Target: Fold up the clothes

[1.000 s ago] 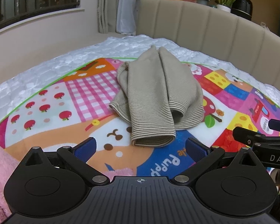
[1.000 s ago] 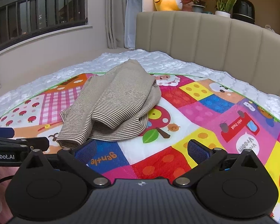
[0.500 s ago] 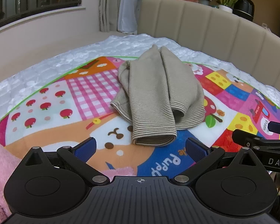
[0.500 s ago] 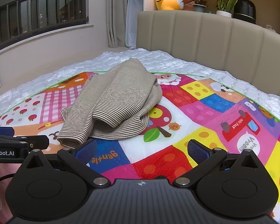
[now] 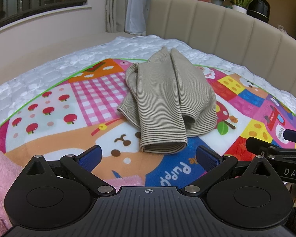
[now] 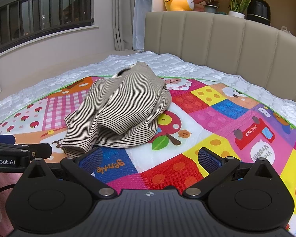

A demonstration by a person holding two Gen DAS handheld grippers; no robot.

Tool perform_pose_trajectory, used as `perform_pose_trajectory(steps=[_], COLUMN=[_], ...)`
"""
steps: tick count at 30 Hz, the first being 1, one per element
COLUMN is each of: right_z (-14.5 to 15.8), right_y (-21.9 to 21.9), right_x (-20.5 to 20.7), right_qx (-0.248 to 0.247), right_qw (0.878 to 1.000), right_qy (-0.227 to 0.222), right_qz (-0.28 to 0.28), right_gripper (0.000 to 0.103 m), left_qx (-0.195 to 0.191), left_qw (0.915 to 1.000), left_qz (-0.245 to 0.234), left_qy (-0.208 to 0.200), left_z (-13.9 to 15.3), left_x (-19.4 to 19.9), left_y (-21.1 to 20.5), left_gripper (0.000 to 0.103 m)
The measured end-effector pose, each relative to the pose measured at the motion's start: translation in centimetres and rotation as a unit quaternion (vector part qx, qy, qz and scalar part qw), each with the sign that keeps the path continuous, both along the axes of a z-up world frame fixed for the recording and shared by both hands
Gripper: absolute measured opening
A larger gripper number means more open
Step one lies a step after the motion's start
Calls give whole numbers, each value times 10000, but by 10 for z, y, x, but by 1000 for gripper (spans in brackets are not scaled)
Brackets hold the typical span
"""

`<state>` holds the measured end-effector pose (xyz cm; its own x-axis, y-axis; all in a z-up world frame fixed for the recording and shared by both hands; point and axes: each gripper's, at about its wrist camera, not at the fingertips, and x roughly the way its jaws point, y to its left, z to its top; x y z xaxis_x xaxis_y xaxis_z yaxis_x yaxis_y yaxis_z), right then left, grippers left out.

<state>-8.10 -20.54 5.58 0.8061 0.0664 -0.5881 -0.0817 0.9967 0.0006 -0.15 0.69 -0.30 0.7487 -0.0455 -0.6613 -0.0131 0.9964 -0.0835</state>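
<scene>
Both the left gripper (image 5: pixel 148 156) and right gripper (image 6: pixel 149 157) stay spread apart, nearer the striped garment (image 5: pixel 165 102).

Bed (image 5: pixel 49 73), white quilted cover. Colourful play mat (image 5: pixel 92 90) spread on it; striped garment (image 5: pixel 167 98) bunched at mat's 12 o'clock.

Your left gripper (image 5: pixel 149 157) sits low in frame, jaws spread wide, empty; your right gripper (image 6: pixel 150 157) likewise, alongside it.
</scene>
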Motion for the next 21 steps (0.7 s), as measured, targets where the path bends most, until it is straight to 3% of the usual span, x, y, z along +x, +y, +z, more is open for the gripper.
perform_pose_trajectory(steps=[21], right_z=[-2], right_y=[0], right_x=[0], right_qx=[-6], right_qw=[10000], right_qy=[37], right_qz=[-2], right_gripper=[103], left_qx=[-20], left_qw=[10000], left_qz=[2], left_qy=[80], left_z=[-1], left_x=[2], left_y=[0], left_gripper=[103])
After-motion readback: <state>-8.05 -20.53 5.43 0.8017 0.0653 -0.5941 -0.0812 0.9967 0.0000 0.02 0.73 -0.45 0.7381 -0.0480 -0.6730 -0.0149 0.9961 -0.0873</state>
